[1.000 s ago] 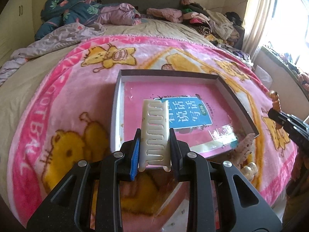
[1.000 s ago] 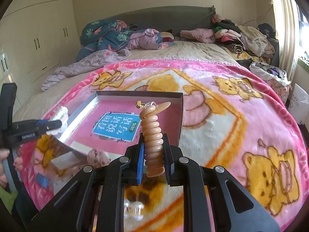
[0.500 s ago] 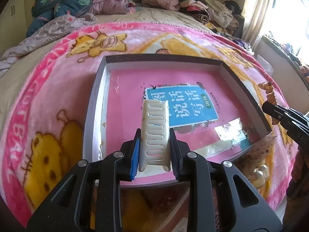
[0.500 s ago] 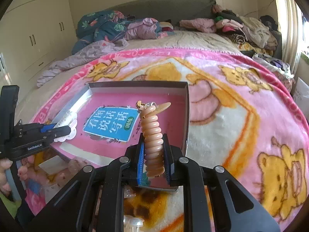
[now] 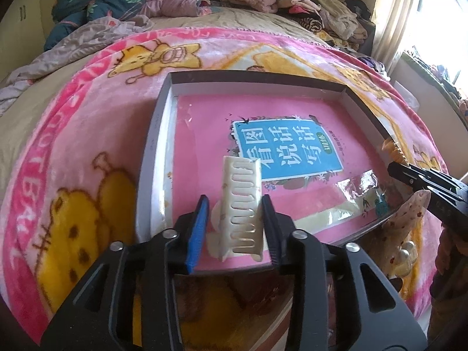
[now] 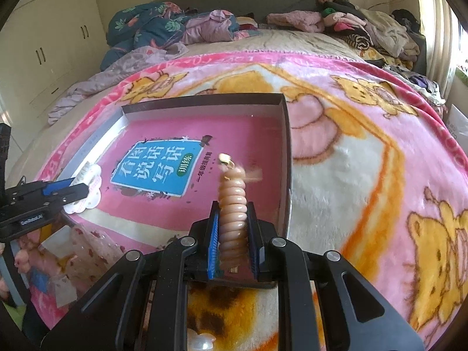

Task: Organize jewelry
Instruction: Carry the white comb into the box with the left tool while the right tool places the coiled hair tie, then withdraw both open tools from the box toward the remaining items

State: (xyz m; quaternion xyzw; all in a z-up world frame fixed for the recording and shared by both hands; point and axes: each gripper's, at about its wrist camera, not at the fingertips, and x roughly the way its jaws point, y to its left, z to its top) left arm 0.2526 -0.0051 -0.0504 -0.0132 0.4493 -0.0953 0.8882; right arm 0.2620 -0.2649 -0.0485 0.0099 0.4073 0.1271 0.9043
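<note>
A shallow grey box [image 5: 152, 134] with a pink book cover as its floor lies on the pink blanket; it also shows in the right wrist view [image 6: 285, 134]. My left gripper [image 5: 235, 204] is open over the box's near left corner, and the cream hair claw clip [image 5: 241, 204] sits loose between its jaws, leaning toward the right one. My right gripper [image 6: 232, 207] has parted a little around a peach ribbed hair clip [image 6: 232, 201] over the box's near right part. That clip's tip is blurred.
Pearl and floral hair pieces [image 5: 405, 234] lie on the blanket by the box's near right corner. A pearl piece [image 6: 201, 342] lies under my right gripper. Piled clothes [image 6: 365, 29] and bedding [image 5: 102, 3] sit at the bed's far end. Wardrobes [image 6: 44, 44] stand left.
Both grippers moved forward and down over the box. The left jaws have opened, releasing the cream clip. The right jaws have widened slightly and the peach clip's tip is moving.
</note>
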